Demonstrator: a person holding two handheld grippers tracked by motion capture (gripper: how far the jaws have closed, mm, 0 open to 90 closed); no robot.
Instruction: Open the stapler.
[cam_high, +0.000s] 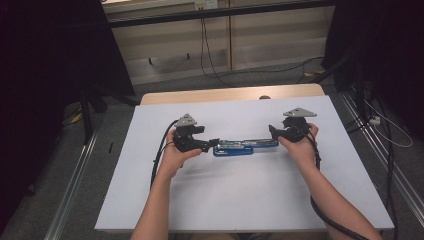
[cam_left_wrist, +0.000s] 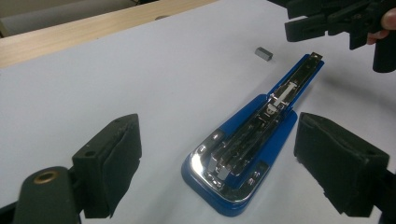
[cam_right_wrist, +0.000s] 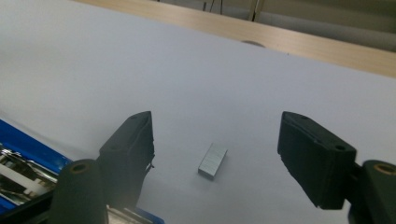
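Observation:
A blue stapler lies swung open flat on the white sheet, its chrome magazine facing up. My left gripper stands open at the stapler's left end. In the left gripper view the stapler's rounded hinge end sits between the two pads, which stay clear of it. My right gripper is open at the stapler's right end. In the right gripper view a small grey block of staples lies on the sheet between the open jaws, untouched, and the stapler shows at lower left. The staple block also lies just beyond the stapler's tip.
The sheet covers a wooden table whose bare far edge shows behind. Black cables trail from both grippers along the forearms. Dark curtains, floor cables and metal rails flank the table.

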